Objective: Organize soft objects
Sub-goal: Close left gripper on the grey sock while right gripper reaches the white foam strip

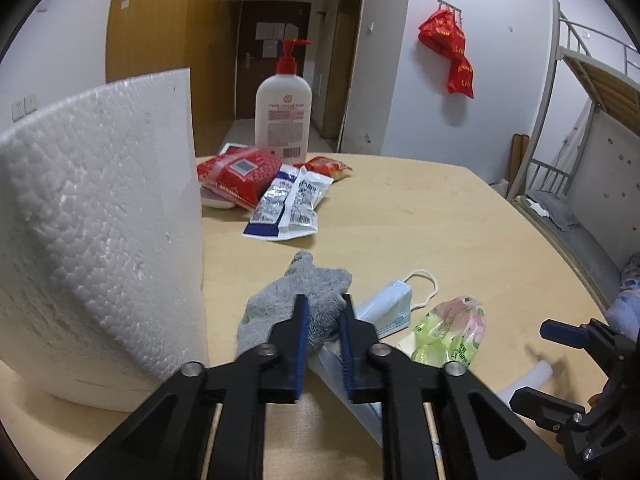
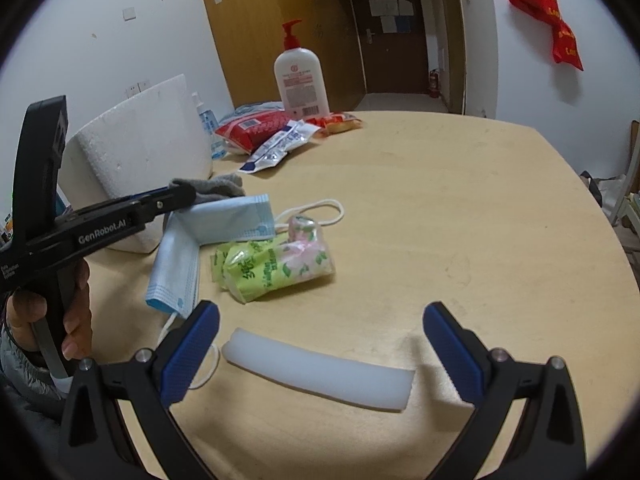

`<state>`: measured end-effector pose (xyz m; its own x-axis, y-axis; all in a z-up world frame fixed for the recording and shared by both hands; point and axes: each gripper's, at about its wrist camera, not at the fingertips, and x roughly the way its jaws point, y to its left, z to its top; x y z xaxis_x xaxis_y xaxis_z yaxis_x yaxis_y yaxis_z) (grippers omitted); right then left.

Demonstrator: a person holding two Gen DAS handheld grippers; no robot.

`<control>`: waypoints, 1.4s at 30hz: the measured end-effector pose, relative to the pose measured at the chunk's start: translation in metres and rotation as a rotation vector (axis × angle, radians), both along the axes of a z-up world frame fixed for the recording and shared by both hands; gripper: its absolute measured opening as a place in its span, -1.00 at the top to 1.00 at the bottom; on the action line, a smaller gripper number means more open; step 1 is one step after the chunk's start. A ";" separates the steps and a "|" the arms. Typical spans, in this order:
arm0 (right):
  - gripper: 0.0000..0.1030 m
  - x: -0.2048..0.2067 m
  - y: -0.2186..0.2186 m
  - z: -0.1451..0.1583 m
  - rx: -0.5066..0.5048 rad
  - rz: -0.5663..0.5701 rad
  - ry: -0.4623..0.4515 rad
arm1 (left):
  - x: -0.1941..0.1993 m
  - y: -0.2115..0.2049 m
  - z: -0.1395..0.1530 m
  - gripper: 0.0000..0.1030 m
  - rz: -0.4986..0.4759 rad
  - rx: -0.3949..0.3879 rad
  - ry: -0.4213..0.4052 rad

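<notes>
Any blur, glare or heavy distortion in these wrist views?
Left wrist view: strong fisheye bend with dark corners, the foam box bulges; the grey cloth between the fingers is sharp. Right wrist view: same curvature on the table edge, soft shadow under the white foam strip, no glare, background slightly soft.

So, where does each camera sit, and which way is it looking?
Left wrist view: on the left tongs, looking down over the table; they pinch a grey sock.
Right wrist view: on the right tongs, open above a white foam strip; a hand shows.
Shared: sock, blue face mask, green packet, lotion bottle.
</notes>
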<state>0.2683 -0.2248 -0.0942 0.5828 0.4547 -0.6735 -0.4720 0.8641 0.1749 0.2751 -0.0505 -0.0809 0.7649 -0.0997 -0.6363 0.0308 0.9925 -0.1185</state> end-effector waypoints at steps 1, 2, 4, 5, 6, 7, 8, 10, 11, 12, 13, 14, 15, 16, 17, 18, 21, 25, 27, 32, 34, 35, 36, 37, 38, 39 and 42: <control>-0.99 0.001 0.000 0.000 -0.003 0.003 0.005 | 0.001 0.001 -0.001 0.84 0.004 -0.003 0.004; -0.99 0.002 0.001 0.000 -0.005 0.006 0.007 | 0.001 0.003 0.000 0.88 0.012 -0.008 0.003; -0.99 0.004 0.003 -0.001 -0.015 0.019 0.015 | 0.001 0.004 0.001 0.89 0.019 -0.007 0.002; -0.99 0.004 0.004 -0.001 -0.016 0.027 0.018 | 0.001 0.005 0.001 0.89 0.017 -0.013 0.002; -0.99 0.004 0.004 -0.002 -0.019 0.033 0.020 | 0.001 0.005 0.001 0.89 0.014 -0.013 0.003; -0.99 0.003 0.003 -0.002 -0.022 0.037 0.020 | 0.001 0.004 0.001 0.89 0.014 -0.009 0.004; -0.99 0.002 0.004 -0.002 -0.027 0.045 0.017 | 0.001 0.004 0.002 0.89 0.014 -0.012 0.002; -0.99 0.001 0.004 -0.001 -0.032 0.049 0.012 | 0.000 0.005 0.003 0.89 0.010 -0.014 -0.005; -0.99 0.001 0.004 -0.002 -0.037 0.054 0.013 | -0.001 0.004 0.005 0.89 0.011 -0.009 -0.013; -0.99 0.001 0.004 -0.002 -0.051 0.056 0.012 | -0.002 0.004 0.005 0.89 0.009 -0.008 -0.015; -0.96 0.001 0.004 -0.002 -0.062 0.056 0.011 | -0.002 0.005 0.006 0.89 0.004 -0.012 -0.015; -0.88 0.001 0.005 -0.003 -0.077 0.056 0.012 | -0.003 0.005 0.006 0.89 -0.002 -0.018 -0.015; -0.83 0.002 0.005 -0.005 -0.093 0.056 0.014 | -0.003 0.005 0.007 0.89 -0.002 -0.018 -0.016; -0.70 0.002 0.006 -0.007 -0.116 0.060 0.015 | -0.003 0.005 0.007 0.89 -0.002 -0.016 -0.016; -0.59 0.002 0.007 -0.008 -0.133 0.065 0.018 | -0.003 0.005 0.007 0.89 -0.005 -0.020 -0.015; -0.57 0.002 0.008 -0.010 -0.146 0.070 0.023 | -0.003 0.006 0.008 0.89 -0.008 -0.027 -0.014; -0.57 -0.002 0.008 -0.014 -0.160 0.098 0.036 | -0.006 0.008 0.010 0.89 -0.011 -0.030 -0.020; -0.57 -0.010 0.005 -0.011 -0.184 0.155 0.033 | -0.009 0.008 0.015 0.89 -0.024 -0.035 -0.028; -0.57 -0.012 0.004 -0.011 -0.213 0.177 0.033 | -0.010 0.007 0.017 0.89 -0.030 -0.033 -0.032; -0.48 -0.008 0.007 -0.016 -0.273 0.213 0.024 | -0.013 0.005 0.018 0.89 -0.037 -0.036 -0.034; -0.39 -0.005 0.007 -0.017 -0.269 0.231 0.036 | -0.015 0.005 0.020 0.90 -0.034 -0.036 -0.042; -0.34 -0.004 0.007 -0.017 -0.262 0.237 0.045 | -0.016 0.006 0.022 0.89 -0.032 -0.036 -0.045; -0.31 -0.004 0.007 -0.017 -0.267 0.236 0.042 | -0.015 0.006 0.022 0.90 -0.034 -0.037 -0.044; -0.27 -0.005 0.007 -0.016 -0.271 0.241 0.042 | -0.015 0.007 0.023 0.90 -0.033 -0.039 -0.044; -0.18 -0.005 0.007 -0.016 -0.273 0.242 0.043 | -0.016 0.007 0.024 0.90 -0.034 -0.039 -0.046; -0.13 -0.006 0.006 -0.015 -0.279 0.238 0.042 | -0.016 0.007 0.026 0.90 -0.036 -0.035 -0.051; 0.13 -0.009 0.005 -0.014 -0.299 0.234 0.039 | -0.018 0.007 0.029 0.89 -0.042 -0.029 -0.061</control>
<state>0.2591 -0.2198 -0.1078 0.4581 0.3526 -0.8160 -0.6604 0.7495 -0.0470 0.2575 -0.0434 -0.0518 0.7968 -0.1501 -0.5853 0.0799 0.9863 -0.1441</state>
